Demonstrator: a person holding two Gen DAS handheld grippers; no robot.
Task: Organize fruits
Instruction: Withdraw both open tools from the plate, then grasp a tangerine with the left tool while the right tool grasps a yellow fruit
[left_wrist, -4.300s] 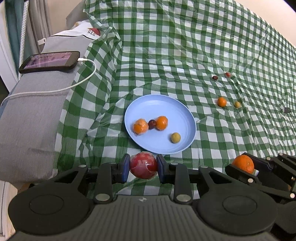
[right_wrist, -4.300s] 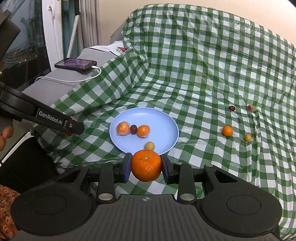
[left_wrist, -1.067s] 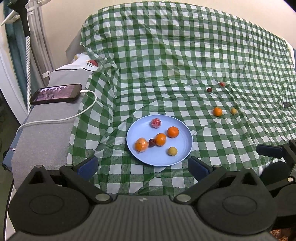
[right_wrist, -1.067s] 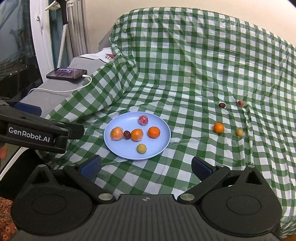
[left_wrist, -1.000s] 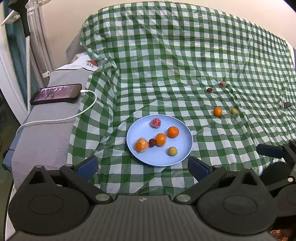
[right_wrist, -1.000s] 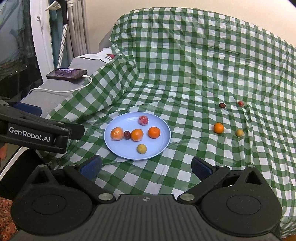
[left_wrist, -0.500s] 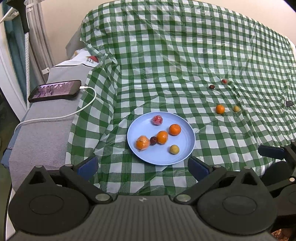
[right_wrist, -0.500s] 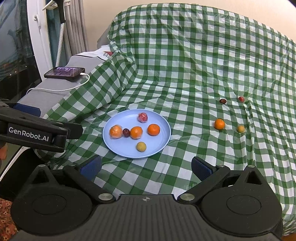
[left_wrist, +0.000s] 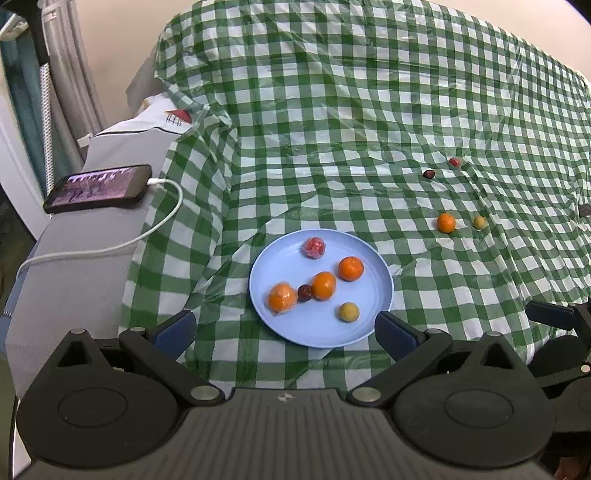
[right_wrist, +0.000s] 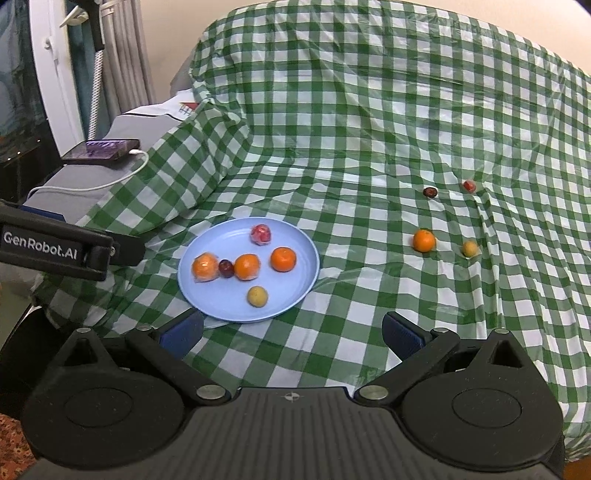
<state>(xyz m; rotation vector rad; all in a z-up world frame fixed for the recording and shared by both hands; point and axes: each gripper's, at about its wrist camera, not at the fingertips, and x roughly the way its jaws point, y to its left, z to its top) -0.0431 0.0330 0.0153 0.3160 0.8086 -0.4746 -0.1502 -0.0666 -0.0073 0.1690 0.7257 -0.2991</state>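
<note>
Fruits sit in two groups on a green checked cloth (right_wrist: 369, 129): six pieces gathered on a blue plate (right_wrist: 221, 306), and four well apart to the right, namely a small orange (right_wrist: 424, 240), a yellowish fruit (right_wrist: 470, 248), a dark berry-like fruit (right_wrist: 430, 191) and a red one (right_wrist: 469, 185). All look light, round and apt to roll on the wrinkled, glossy covering; the two farthest are small enough to slip past wide pads, and the softer ones would likely bruise under a hard squeeze. A hold across the middle of each, from above, seems soundest. The left gripper (left_wrist: 284, 328) hangs just short of the plate with fingers spread wide, holding and touching nothing. The right gripper (right_wrist: 291, 334) is likewise spread wide and empty, near the plate's front rim.
</note>
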